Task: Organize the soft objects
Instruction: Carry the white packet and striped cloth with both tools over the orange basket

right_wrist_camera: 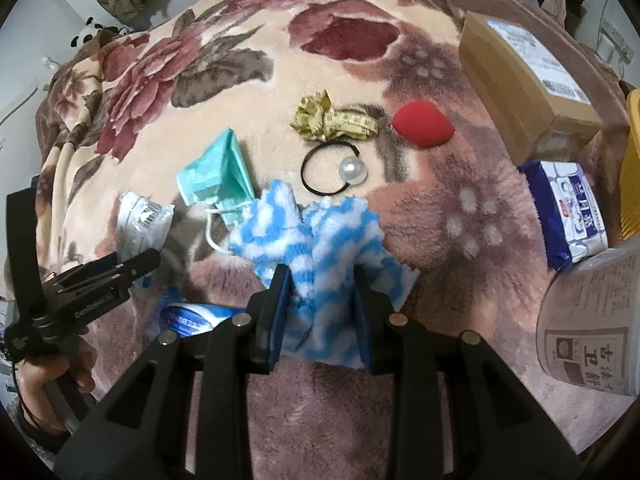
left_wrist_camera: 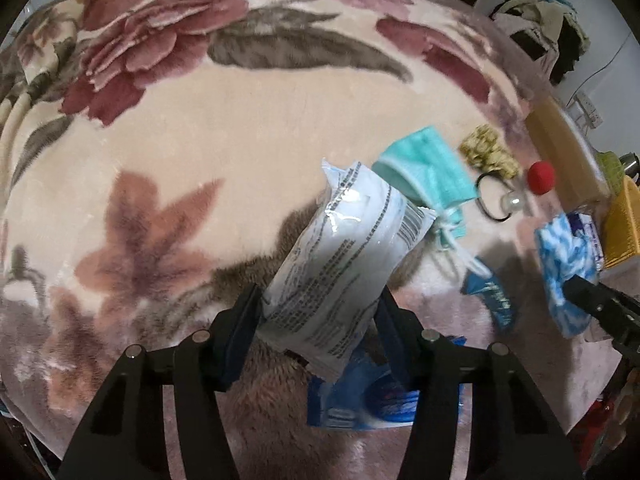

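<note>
My left gripper (left_wrist_camera: 320, 304) is shut on a white plastic pack (left_wrist_camera: 340, 256) with printed text and a barcode, lifted off the floral blanket (left_wrist_camera: 200, 140). My right gripper (right_wrist_camera: 322, 284) is shut on a fluffy blue-and-white cloth (right_wrist_camera: 320, 232), also raised. A teal face mask (right_wrist_camera: 218, 176) lies beyond the cloth, with a yellow tape measure (right_wrist_camera: 336, 122), a black hair tie with a pearl (right_wrist_camera: 352, 170) and a red sponge (right_wrist_camera: 422, 126) behind it. A blue packet (left_wrist_camera: 360, 404) lies under the left gripper. The left gripper (right_wrist_camera: 132, 264) with its pack also shows at the left of the right wrist view.
A cardboard box (right_wrist_camera: 520, 76) sits at the far right on the blanket. A blue tissue pack (right_wrist_camera: 568, 208) and a roll wrapped in printed paper (right_wrist_camera: 588, 320) lie near the right edge. A yellow basket (left_wrist_camera: 624, 220) stands beside them. A person's hand (right_wrist_camera: 44, 384) grips the left tool.
</note>
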Demonstrator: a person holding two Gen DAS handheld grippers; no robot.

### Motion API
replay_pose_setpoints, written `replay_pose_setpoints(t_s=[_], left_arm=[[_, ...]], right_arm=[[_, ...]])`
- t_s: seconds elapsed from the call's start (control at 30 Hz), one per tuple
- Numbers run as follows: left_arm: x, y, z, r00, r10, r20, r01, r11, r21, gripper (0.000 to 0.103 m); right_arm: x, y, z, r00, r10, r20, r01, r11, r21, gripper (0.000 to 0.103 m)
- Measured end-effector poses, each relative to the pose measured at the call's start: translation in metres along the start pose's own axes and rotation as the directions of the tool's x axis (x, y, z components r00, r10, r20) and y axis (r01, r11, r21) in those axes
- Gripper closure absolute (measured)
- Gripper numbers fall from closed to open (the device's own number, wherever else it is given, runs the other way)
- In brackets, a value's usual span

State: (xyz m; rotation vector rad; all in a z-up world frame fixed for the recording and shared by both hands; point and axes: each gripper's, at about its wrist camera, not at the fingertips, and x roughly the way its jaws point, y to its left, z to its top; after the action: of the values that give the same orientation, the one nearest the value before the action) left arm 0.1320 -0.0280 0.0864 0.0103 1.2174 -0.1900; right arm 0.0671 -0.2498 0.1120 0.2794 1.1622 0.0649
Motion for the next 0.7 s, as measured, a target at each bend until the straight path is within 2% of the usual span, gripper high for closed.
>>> replay_pose_setpoints(t_s=[0.3,0.7], left_arm=[[-0.048,-0.022,-0.001,0.999,-0.021,0.044,0.02,1.0,0.017,0.045],[-0.089,-0.063,-0.011,0.997,-0.037,0.075,0.033,0.998,0.061,0.045]], right_arm=[[-0.035,0.004,-0.003,0.999,0.015,0.047,-0.014,1.0,-0.011,0.073],[-0.085,-0.01,-0.008,0.993,0.019,0.115,-0.019,1.0,0.003,0.073]])
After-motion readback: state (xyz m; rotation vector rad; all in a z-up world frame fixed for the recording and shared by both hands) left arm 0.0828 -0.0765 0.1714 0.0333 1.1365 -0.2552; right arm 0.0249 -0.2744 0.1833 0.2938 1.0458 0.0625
